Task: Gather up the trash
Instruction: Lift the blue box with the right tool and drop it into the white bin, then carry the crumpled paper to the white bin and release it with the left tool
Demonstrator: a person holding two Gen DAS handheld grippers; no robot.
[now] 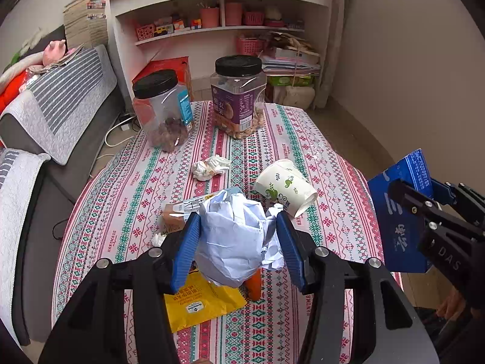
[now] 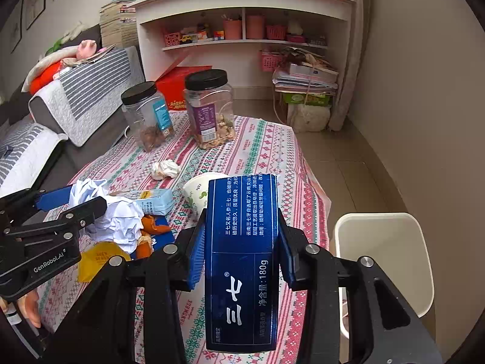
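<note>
My left gripper (image 1: pixel 238 236) is shut on a big ball of crumpled white paper (image 1: pixel 233 236), held above the patterned table (image 1: pixel 318 139); it also shows in the right wrist view (image 2: pixel 115 212). My right gripper (image 2: pixel 241 242) is shut on a dark blue carton (image 2: pixel 242 261), held near the table's right edge; the carton shows in the left wrist view (image 1: pixel 403 212). On the table lie a tipped paper cup (image 1: pixel 285 186), a small paper wad (image 1: pixel 210 167), a yellow wrapper (image 1: pixel 200 303), a pale blue packet (image 2: pixel 154 201) and an orange peel (image 2: pixel 154 227).
A white bin (image 2: pixel 385 261) stands on the floor right of the table. Two black-lidded plastic jars (image 1: pixel 162 109) (image 1: pixel 239 97) stand at the table's far end. A sofa (image 1: pixel 60 106) runs along the left, white shelves (image 1: pixel 218 27) behind.
</note>
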